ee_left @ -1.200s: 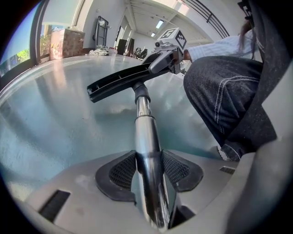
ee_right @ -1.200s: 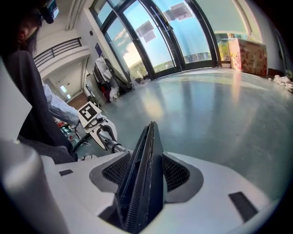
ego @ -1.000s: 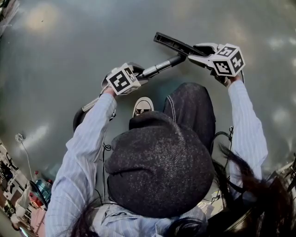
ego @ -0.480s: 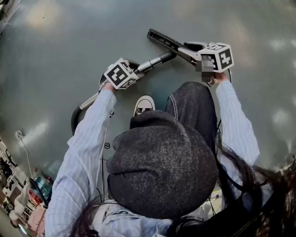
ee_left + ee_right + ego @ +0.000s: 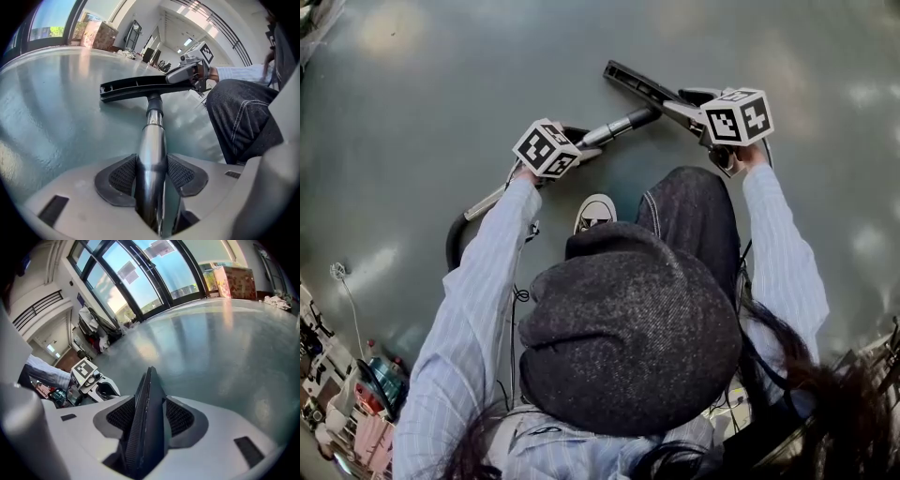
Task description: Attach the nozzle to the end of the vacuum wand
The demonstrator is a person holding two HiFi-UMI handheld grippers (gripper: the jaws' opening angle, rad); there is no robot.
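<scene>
The silver vacuum wand (image 5: 152, 136) runs straight out from my left gripper (image 5: 152, 176), which is shut on it, both pads against the tube. The wand's dark end meets the middle of the long black nozzle (image 5: 136, 89). My right gripper (image 5: 149, 423) is shut on the nozzle (image 5: 149, 385), holding it edge-on; its jaws have just been opening slightly, and the nozzle is still gripped between the pads. From the head view, the wand (image 5: 614, 127) and the nozzle (image 5: 639, 84) hang above the floor between the left gripper (image 5: 581, 148) and the right gripper (image 5: 677, 108).
A black hose (image 5: 450, 248) trails from the wand's rear end to the floor at the left. The person's shoe (image 5: 593, 211) and jeans knee (image 5: 694, 216) lie just below the grippers. Clutter (image 5: 328, 375) sits at the lower left. Tall windows (image 5: 140, 277) stand far off.
Both grippers have rolled, their marker cubes showing different faces. The wand and nozzle have shifted slightly left and up in the head view. Both grips hold.
</scene>
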